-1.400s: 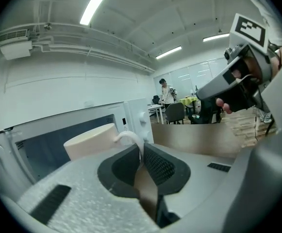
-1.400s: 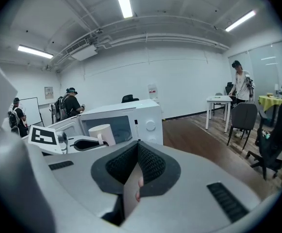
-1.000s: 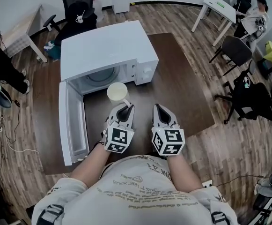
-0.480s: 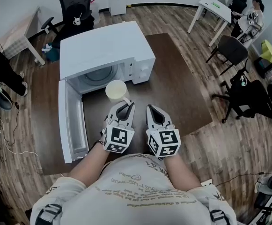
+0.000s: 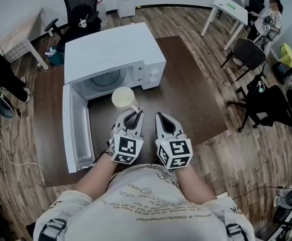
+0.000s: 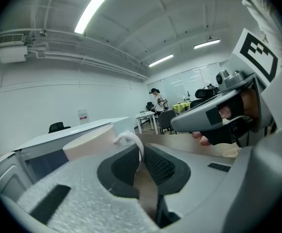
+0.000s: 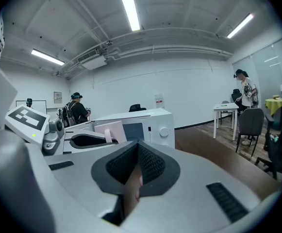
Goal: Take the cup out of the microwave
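Note:
A cream cup hangs just outside the open white microwave, over the dark brown table. My left gripper is shut on the cup's handle. In the left gripper view the white handle runs down between the dark pads, with the cup's body just beyond them. My right gripper sits close beside the left one, shut with nothing in it; its pads meet in the right gripper view. The microwave door swings out to the left.
The microwave's turntable shows inside the cavity. Office chairs and a white desk stand at the right, where a person sits. A black chair is behind the microwave. Cables lie on the wood floor at left.
My right gripper has shifted a little to the left, closer to the left gripper. The cup and the left gripper have stayed almost in place.

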{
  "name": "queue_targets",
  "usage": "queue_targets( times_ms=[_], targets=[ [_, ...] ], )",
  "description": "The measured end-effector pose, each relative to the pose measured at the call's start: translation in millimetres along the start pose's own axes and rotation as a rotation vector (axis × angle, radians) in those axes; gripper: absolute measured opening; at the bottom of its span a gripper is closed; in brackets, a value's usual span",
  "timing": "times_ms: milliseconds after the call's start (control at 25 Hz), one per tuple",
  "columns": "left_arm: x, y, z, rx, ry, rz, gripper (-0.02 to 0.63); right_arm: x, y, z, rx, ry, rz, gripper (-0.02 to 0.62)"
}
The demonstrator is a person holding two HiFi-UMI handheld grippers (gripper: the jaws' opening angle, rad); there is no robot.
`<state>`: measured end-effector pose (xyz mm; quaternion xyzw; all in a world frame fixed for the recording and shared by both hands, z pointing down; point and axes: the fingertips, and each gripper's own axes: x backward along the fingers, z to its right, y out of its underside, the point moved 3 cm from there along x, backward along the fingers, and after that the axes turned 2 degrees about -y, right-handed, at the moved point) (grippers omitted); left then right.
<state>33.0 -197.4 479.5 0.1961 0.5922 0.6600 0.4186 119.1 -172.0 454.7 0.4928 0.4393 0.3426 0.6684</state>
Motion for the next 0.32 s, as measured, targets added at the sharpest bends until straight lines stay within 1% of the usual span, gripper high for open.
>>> queue_targets(
  times_ms=[320],
  targets=[
    [3.1, 1.4, -3.6, 0.008, -0.012, 0.0, 0.044, -1.9, 1.5, -3.4, 0.001, -0.011, -0.011, 0.013]
  ],
)
